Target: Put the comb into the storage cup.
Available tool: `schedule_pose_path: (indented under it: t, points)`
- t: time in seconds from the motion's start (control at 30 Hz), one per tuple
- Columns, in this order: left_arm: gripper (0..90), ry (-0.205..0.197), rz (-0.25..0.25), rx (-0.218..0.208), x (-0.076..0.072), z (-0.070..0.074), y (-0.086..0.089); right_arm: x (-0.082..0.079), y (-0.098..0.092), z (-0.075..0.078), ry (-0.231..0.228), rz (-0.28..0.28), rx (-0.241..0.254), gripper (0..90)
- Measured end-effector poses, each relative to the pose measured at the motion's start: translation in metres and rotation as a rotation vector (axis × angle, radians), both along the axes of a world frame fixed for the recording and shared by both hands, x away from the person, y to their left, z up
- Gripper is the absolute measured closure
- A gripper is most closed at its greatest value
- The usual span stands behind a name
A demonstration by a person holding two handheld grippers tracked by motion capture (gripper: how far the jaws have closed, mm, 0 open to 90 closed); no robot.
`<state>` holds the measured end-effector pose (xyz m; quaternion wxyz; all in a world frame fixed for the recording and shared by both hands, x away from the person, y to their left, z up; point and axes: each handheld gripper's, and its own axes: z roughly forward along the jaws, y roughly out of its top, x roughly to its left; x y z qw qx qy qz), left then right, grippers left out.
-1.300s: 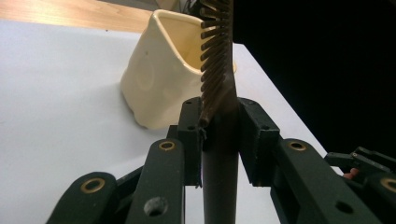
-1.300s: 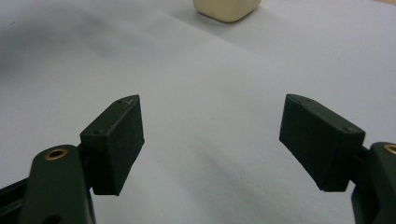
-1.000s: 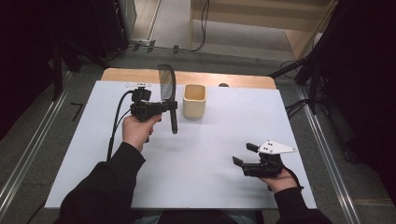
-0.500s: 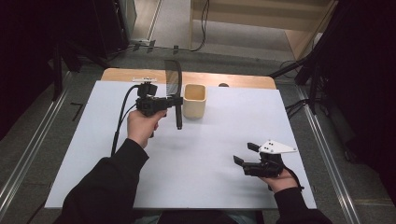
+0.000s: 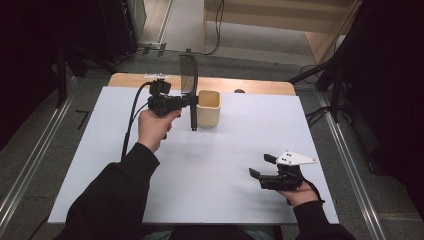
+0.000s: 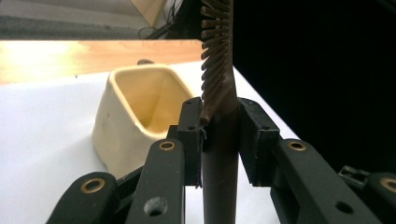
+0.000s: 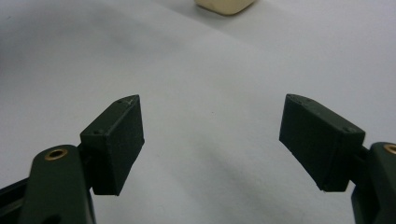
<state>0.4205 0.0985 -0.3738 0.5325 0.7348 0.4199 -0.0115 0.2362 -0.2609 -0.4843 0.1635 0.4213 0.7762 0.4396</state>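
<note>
Brush [image 5: 192,95] held upright is pinched at its dark handle by the left gripper [image 5: 186,101], just left of the cream cup [image 5: 209,107] at the far middle of the table. From above, the brush's bristled head rises over the gripper and its handle end hangs clear above the sheet. The left gripper view adds what the high view cannot: brown bristles [image 6: 215,51] in rows along the head, both pads pressed flat on the handle [image 6: 220,158], and the cup's [image 6: 140,116] open, apparently empty inside, though its bottom is partly hidden. The right gripper [image 5: 264,167] rests low at the near right in the person's hand, well apart from the cup; its own view shows the jaws spread wide with nothing between them, and the cup's base [image 7: 225,5] at the top edge. A white sheet [image 5: 100,165] covers the table, whose wooden edge [image 5: 250,86] shows at the far side. Grey floor, metal rails and cables lie around it, and the room beyond is dark.
</note>
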Motion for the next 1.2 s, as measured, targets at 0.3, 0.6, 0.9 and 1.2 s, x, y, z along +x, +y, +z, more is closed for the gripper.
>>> schedule_pose_path:
  t: [0.3, 0.6, 0.9, 1.2]
  points:
    - [72.9, -0.005, -0.010, -0.003, 0.008, 0.006, -0.004, 0.000, 0.000, -0.001, 0.005, -0.001, -0.008, 20.1]
    - [72.9, -0.013, -0.019, 0.003, 0.015, 0.014, -0.013, 0.000, 0.002, -0.002, 0.011, 0.005, -0.021, 20.1]
    - [72.9, -0.023, -0.019, -0.011, 0.024, 0.020, -0.019, -0.001, 0.003, -0.001, 0.001, 0.005, -0.021, 20.1]
    - [72.9, -0.039, -0.015, -0.004, 0.032, 0.023, -0.022, 0.000, 0.002, -0.002, 0.003, 0.008, -0.023, 20.1]
